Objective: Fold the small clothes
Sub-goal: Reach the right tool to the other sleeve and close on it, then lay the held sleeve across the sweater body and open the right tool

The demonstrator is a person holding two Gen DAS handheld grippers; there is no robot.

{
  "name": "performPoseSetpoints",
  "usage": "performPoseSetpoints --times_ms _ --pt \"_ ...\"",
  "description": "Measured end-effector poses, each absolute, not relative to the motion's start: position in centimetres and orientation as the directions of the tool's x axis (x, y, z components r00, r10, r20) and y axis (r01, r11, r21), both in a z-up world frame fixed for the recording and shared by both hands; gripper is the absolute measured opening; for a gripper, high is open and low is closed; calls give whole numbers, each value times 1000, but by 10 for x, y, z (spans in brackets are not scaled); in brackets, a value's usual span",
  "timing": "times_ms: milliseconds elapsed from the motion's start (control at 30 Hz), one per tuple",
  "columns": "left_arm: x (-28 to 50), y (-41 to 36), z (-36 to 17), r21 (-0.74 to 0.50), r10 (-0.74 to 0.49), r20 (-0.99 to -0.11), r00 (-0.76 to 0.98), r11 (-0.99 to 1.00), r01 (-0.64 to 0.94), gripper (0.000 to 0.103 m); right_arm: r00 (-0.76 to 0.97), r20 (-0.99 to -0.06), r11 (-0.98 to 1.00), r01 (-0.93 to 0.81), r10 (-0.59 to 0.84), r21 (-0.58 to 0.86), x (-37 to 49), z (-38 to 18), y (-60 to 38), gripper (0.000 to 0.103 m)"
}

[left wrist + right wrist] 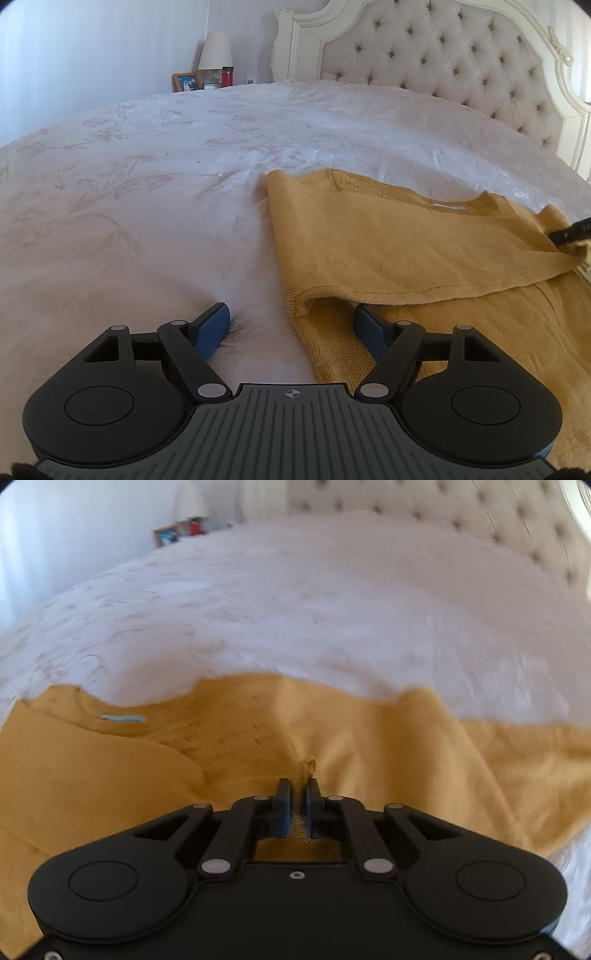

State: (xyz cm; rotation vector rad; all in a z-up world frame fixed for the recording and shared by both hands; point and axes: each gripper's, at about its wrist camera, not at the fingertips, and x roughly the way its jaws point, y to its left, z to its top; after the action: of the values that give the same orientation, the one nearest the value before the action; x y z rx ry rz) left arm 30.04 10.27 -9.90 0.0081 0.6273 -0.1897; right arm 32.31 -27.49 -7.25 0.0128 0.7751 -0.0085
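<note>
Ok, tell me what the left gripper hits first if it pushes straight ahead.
Probably the folded edge of the yellow knit top, just ahead of the open left gripper. Its left finger sits over bare bedspread; depth is uncertain.

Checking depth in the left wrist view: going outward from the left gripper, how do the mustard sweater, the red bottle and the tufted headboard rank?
From the left gripper:
1. Mustard sweater, its edge between the open fingers, lower right.
2. Tufted headboard, upper right, across the bed.
3. Red bottle, upper left, beside the lamp.
</note>
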Motion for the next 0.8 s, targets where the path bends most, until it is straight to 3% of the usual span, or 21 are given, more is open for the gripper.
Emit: performPoseSetpoints --times_ms 167,233,333,467,667,800 --pt "300 103 -99 -49 -172 -584 793 983 178 74 817 -570 996 81 -90 -41 311 -46 -277 13" --pt "300 102 -99 -42 -169 -584 794 983 178 74 783 -611 993 108 -116 -49 320 -54 -284 14" --pt "300 102 -99 -45 -171 -582 795 983 179 74 726 -674 989 139 -136 -50 327 -69 -292 26" --pt "301 103 -99 -47 -173 -583 794 983 180 74 757 -645 980 191 -109 59 303 -63 -302 49" --pt "299 102 -97 -23 -157 -599 785 984 179 74 682 -728 993 119 -71 15 284 -80 -290 51" --pt "282 99 -93 3 -128 -632 765 986 168 75 685 -726 991 128 -56 45 268 -86 -292 52"
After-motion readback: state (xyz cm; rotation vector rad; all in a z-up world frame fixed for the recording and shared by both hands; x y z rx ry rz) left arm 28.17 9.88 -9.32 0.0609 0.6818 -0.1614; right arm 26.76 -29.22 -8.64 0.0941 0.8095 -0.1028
